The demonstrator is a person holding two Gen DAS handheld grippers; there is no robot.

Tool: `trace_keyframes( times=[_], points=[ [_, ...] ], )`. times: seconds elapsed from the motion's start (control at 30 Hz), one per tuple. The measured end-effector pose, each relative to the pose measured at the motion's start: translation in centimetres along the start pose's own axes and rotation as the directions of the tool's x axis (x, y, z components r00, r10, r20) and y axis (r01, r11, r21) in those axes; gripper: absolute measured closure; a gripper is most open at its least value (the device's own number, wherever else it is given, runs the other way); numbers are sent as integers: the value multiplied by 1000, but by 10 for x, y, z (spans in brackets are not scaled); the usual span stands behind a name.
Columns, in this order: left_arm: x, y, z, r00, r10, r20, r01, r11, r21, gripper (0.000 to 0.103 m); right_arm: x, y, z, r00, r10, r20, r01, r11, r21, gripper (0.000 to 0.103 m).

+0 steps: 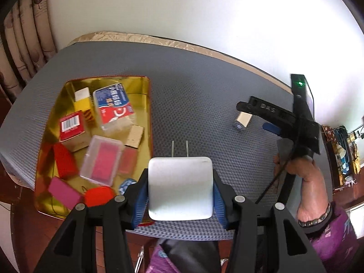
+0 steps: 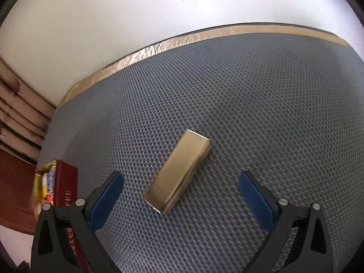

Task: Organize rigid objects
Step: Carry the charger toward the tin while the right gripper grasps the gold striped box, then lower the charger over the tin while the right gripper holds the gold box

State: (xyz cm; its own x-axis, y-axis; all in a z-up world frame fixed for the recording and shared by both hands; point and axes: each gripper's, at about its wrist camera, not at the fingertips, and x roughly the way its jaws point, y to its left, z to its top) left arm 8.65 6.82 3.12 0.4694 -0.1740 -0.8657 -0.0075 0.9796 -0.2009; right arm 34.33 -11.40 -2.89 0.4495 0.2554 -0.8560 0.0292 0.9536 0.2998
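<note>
My left gripper (image 1: 180, 193) is shut on a white plug adapter (image 1: 180, 187), its two metal prongs pointing away from me, held above the grey mat just right of the gold tin (image 1: 145, 104). The tin holds several small boxes, a clear case with a pink insert (image 1: 102, 160) and a blue-and-red packet (image 1: 112, 103). A small gold box (image 2: 178, 170) lies flat on the mat; my right gripper (image 2: 180, 193) hovers over its near end, open, jaws wide on either side and not touching it. In the left wrist view the right gripper (image 1: 257, 118) reaches over that same box (image 1: 243, 119).
The grey textured mat (image 2: 250, 91) covers a table with a tan edge (image 2: 159, 45) against a white wall. The tin's red outer wall (image 2: 66, 182) sits at the left. A hand with a bead bracelet (image 1: 311, 186) holds the right gripper. Curtains hang at far left.
</note>
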Motion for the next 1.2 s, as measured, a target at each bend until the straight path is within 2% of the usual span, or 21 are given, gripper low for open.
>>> trace_keyframes(
  times=[0.1, 0.2, 0.3, 0.33, 0.37, 0.4, 0.43, 0.53, 0.77, 1.2],
  points=[
    [-4, 10, -4, 1000, -5, -4, 5, 1000, -11, 52, 11, 13, 1, 997, -76, 1, 76, 996, -36, 5],
    [-6, 17, -7, 1000, 1, 0, -1, 1000, -13, 52, 15, 22, 1, 993, -114, 8, 114, 991, -76, 13],
    [-9, 21, -9, 1000, 13, 6, -13, 1000, -11, 52, 16, 31, -2, 985, -173, 24, 174, 975, -135, 36],
    [-9, 22, -9, 1000, 14, 8, -14, 1000, -14, 52, 16, 33, -3, 984, -174, 27, 176, 973, -151, 48],
    [-10, 23, -9, 1000, 13, 10, -13, 1000, -14, 52, 15, 35, -4, 985, -168, 27, 171, 972, -161, 56],
    [-10, 24, -9, 1000, 16, 14, -15, 1000, -13, 52, 13, 36, -5, 985, -169, 27, 171, 970, -172, 69],
    [-11, 24, -9, 1000, 19, 17, -19, 1000, -12, 52, 12, 35, -6, 987, -159, 21, 161, 970, -181, 74],
    [-12, 25, -9, 999, 26, 29, -26, 1000, -9, 52, 7, 34, -14, 992, -125, 14, 125, 971, -205, 74],
    [-17, 30, -10, 998, 44, 44, -43, 999, -18, 52, -11, 17, -25, 999, -49, -11, 46, 983, -176, 75],
    [-21, 37, -20, 997, 75, 33, -74, 997, -29, 52, -46, -10, -50, 1000, 20, -20, -23, 985, -173, 75]
  ],
)
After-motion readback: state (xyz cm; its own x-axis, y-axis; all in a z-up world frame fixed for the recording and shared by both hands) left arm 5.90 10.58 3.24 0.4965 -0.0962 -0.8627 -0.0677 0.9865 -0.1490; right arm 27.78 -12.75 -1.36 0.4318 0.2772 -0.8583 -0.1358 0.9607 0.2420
